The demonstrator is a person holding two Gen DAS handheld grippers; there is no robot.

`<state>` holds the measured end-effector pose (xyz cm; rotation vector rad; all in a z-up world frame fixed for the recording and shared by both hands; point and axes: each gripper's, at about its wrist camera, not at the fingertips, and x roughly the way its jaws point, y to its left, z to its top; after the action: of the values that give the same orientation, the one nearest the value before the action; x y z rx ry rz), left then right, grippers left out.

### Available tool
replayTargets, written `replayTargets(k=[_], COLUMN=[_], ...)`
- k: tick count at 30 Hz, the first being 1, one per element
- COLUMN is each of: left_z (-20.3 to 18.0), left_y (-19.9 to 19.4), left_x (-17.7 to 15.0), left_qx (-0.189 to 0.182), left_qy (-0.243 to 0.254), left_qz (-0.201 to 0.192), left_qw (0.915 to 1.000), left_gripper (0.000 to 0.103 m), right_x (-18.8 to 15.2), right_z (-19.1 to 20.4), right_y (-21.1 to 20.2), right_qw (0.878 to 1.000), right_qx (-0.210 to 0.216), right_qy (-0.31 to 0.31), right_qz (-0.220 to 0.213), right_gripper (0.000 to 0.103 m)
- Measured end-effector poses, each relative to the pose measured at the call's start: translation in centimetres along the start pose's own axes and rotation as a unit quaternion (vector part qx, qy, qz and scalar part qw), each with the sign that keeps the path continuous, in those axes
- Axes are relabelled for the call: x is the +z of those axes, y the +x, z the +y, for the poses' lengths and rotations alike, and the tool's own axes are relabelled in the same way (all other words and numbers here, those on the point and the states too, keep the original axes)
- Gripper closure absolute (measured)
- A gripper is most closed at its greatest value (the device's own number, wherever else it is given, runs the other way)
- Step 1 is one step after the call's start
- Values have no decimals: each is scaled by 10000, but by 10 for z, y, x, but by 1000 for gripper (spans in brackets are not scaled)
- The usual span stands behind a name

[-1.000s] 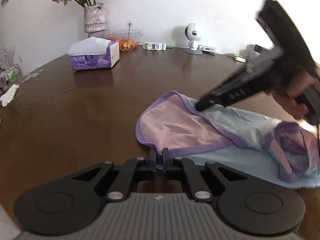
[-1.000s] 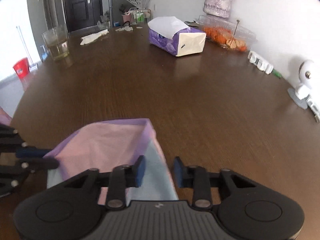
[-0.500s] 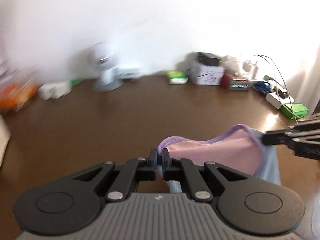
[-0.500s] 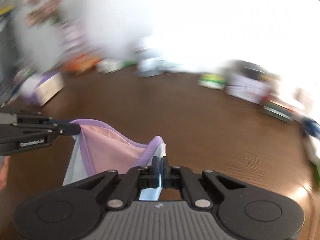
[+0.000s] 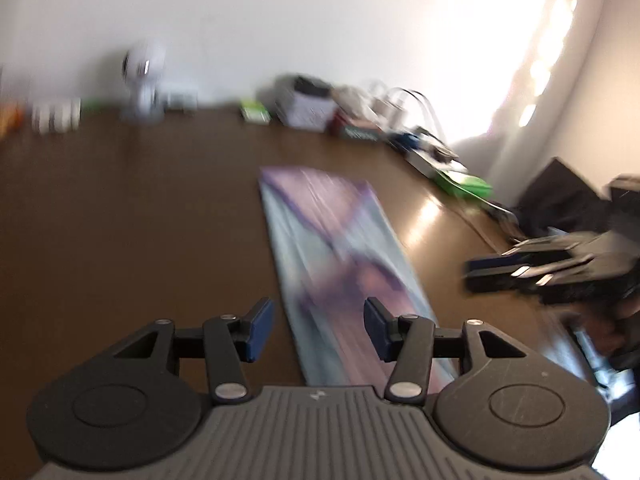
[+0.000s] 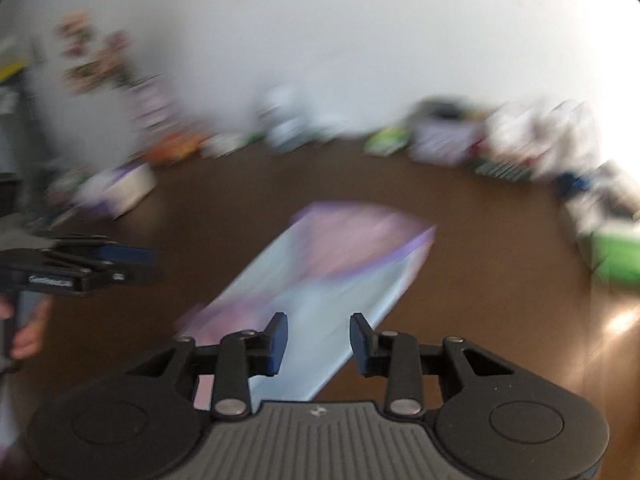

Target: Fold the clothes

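A pale blue garment with pink panels and purple trim (image 5: 340, 256) lies flat as a long strip on the dark wooden table (image 5: 140, 208). My left gripper (image 5: 318, 326) is open just above its near end, holding nothing. In the right wrist view the same garment (image 6: 336, 264) stretches away from my right gripper (image 6: 318, 338), which is also open and empty. Each gripper shows in the other's view: the right one (image 5: 532, 268) at the right, the left one (image 6: 80, 268) at the left with a hand below it. Both views are motion-blurred.
Along the far wall stand a small white camera (image 5: 144, 80), boxes and cables (image 5: 320, 104), and a green item (image 5: 468, 184) near the right edge. A tissue box (image 6: 116, 192) and a flower vase (image 6: 104, 64) sit at the far left.
Both grippers, shut on the garment's purple-trimmed edge half a second ago, have let go and opened. The garment now lies flat as a folded strip, and both grippers have pulled back.
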<state>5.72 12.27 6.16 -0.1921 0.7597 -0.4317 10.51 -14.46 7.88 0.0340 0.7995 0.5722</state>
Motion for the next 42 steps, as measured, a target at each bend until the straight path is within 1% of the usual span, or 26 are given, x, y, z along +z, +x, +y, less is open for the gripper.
replayTargets(k=[1, 2, 3, 5, 6, 7, 8, 9, 10, 13, 18, 19, 20, 22, 23, 25, 26, 27, 28, 29, 31, 32, 33, 34, 40, 42], left_z=[-2, -4, -7, -11, -14, -16, -18, -19, -20, -28, -53, -53, -51, -42, -38, -31, -29, -28, -27, -27, -29, -31, -32, -33, -37, -39], left_y=[-5, -10, -13, -6, -1, 5, 11, 13, 16, 13, -14, -20, -26, -27, -21, -10, -4, 3, 8, 12, 17, 19, 21, 21, 23, 24], left_x=[-12, -24, -35, -43, -47, -48, -49, -51, -54, -66, -96, -99, -101, -93, -86, -72, -66, -61, -58, -55, -54, -54, -53, -53, -51, -50], left_qx=[-69, -138, -174, -42, 29, 117, 183, 182, 181, 67, -246, -295, -324, -258, -212, -120, -82, -76, -78, -82, -98, -106, -111, -107, -84, -76], left_qy=[-48, -96, -123, -49, -3, 70, 130, 148, 167, 119, 237, 164, 64, -286, -402, -633, -735, -791, -827, -845, -770, -732, -700, -688, -616, -592], left_qz=[-43, -85, -106, -9, 55, 170, 271, 330, 388, 485, 582, 480, 372, 139, 99, 20, -4, 19, 33, 42, 23, 13, 4, -4, -57, -74], left_qw=[10000, 9998, 9997, 10000, 10000, 9998, 9994, 9992, 9989, 9987, 9977, 9983, 9988, 9992, 9989, 9979, 9973, 9968, 9965, 9964, 9970, 9973, 9975, 9976, 9980, 9982], left_gripper=[51, 47, 46, 47, 50, 58, 70, 77, 83, 89, 89, 82, 69, 62, 62, 62, 63, 64, 69, 80, 95, 95, 97, 99, 100, 100], right_x=[-15, -26, -37, -53, -58, -63, -68, -71, -74, -89, -123, -129, -130, -125, -119, -104, -96, -90, -86, -83, -80, -81, -83, -84, -94, -98], right_z=[11, 20, 27, 33, 34, 35, 37, 38, 39, 45, 56, 57, 57, 56, 55, 52, 50, 47, 46, 44, 42, 41, 40, 39, 44, 43], right_y=[0, 2, 4, 13, 20, 24, 26, 26, 23, 10, -35, -47, -54, -65, -63, -52, -44, -33, -24, -16, -2, 0, 1, 2, -41, -48], right_qw=[9998, 9996, 9996, 9990, 9987, 9989, 9993, 9993, 9992, 9992, 9989, 9991, 9994, 9997, 9997, 9993, 9993, 9996, 9998, 9998, 9997, 9996, 9994, 9990, 9959, 9956], right_qx=[193, 255, 275, 375, 356, 277, 184, 137, 111, -13, -295, -260, -196, -41, 0, 46, 69, 76, 108, 157, 229, 243, 259, 274, -166, -258], right_qy=[-8, 4, 23, 206, 319, 337, 309, 333, 383, 388, 345, 335, 301, 207, 139, -18, -26, 4, 21, 29, 80, 149, 224, 346, 478, 516], right_qz=[65, 80, 70, 89, 153, 143, 87, 69, 69, 38, 83, 88, 34, -132, -213, -374, -360, -270, -184, -107, 25, 10, -33, -64, -747, -740], right_gripper=[72, 72, 72, 74, 87, 97, 97, 102, 103, 103, 103, 102, 101, 94, 91, 79, 80, 79, 79, 79, 80, 80, 89, 102, 103, 103])
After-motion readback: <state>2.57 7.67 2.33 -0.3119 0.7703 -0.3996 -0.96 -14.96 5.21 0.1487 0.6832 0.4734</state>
